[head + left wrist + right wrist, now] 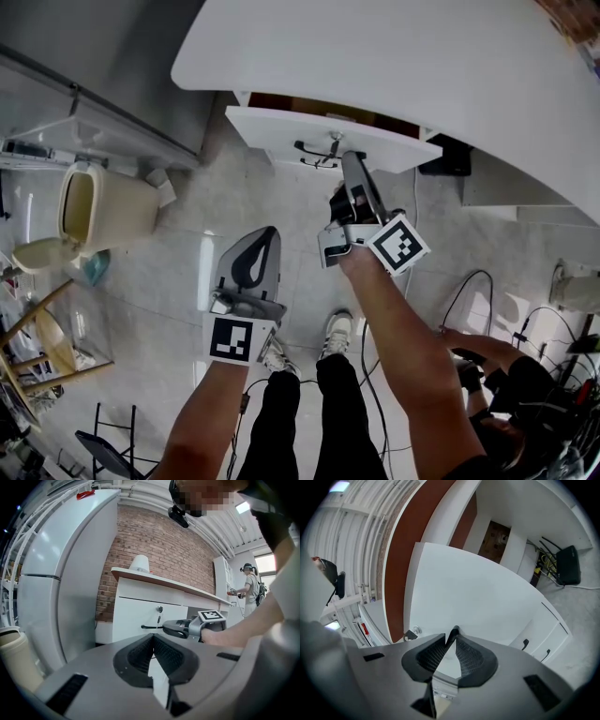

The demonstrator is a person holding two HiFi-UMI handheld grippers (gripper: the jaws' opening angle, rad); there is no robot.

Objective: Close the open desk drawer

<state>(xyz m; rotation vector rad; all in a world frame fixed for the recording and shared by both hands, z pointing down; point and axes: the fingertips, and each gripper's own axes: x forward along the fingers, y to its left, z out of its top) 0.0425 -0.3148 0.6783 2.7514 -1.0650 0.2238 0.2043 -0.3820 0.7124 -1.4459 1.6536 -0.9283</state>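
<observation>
The white drawer front (281,131) juts out from under the white desk top (394,56), and a black handle (314,152) and a key lock sit on it. My right gripper (347,161) points level at that front, its tips right by the handle; I cannot tell whether they touch. In the right gripper view the drawer front (478,597) fills the frame behind the right gripper (454,631), which is shut and holds nothing. My left gripper (265,234) hangs back to the left, shut and empty. The left gripper view shows the left gripper (153,637), the drawer front (136,613) and the right gripper (165,627).
A beige bin (103,211) stands on the floor at left, with a wooden stool (37,337) nearer. A tall white fridge (61,573) is left of the desk. Cables (469,291) trail at right. A second person (251,583) stands far off.
</observation>
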